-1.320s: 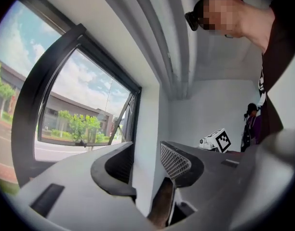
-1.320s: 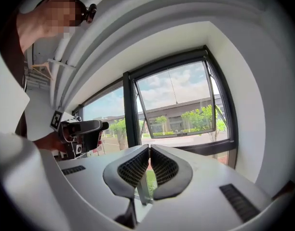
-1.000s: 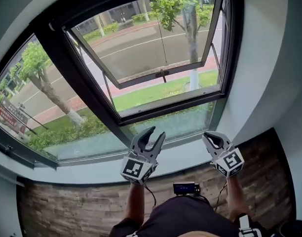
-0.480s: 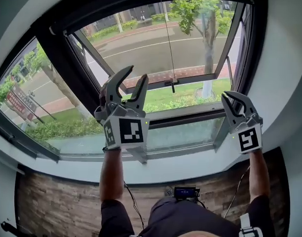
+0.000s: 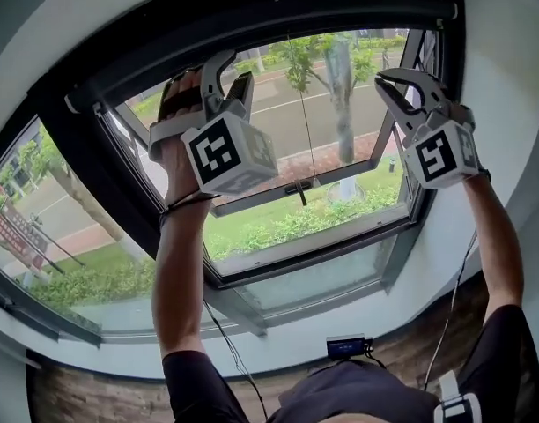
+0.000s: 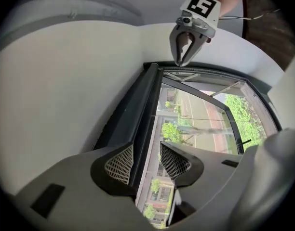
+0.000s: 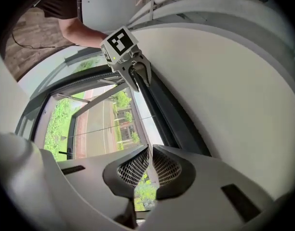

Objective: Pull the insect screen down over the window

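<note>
The insect screen is rolled up inside the dark housing along the top of the window; no mesh covers the glass. A thin cord hangs down the middle to a small dark handle. My left gripper is raised to the housing at the upper left. It is open, and the housing's dark edge runs between its pads without being clamped. My right gripper is up at the top right corner of the frame. Its pads are almost touching, with nothing clearly held.
The outward-tilted glass sash stands open below the housing. White curved wall closes in on the right and above. A pale sill and wood-look floor lie below, with a small black device and cables.
Both grippers have risen from near the sill to the top of the window. The left now sits at the screen housing and the right at the upper right corner.
</note>
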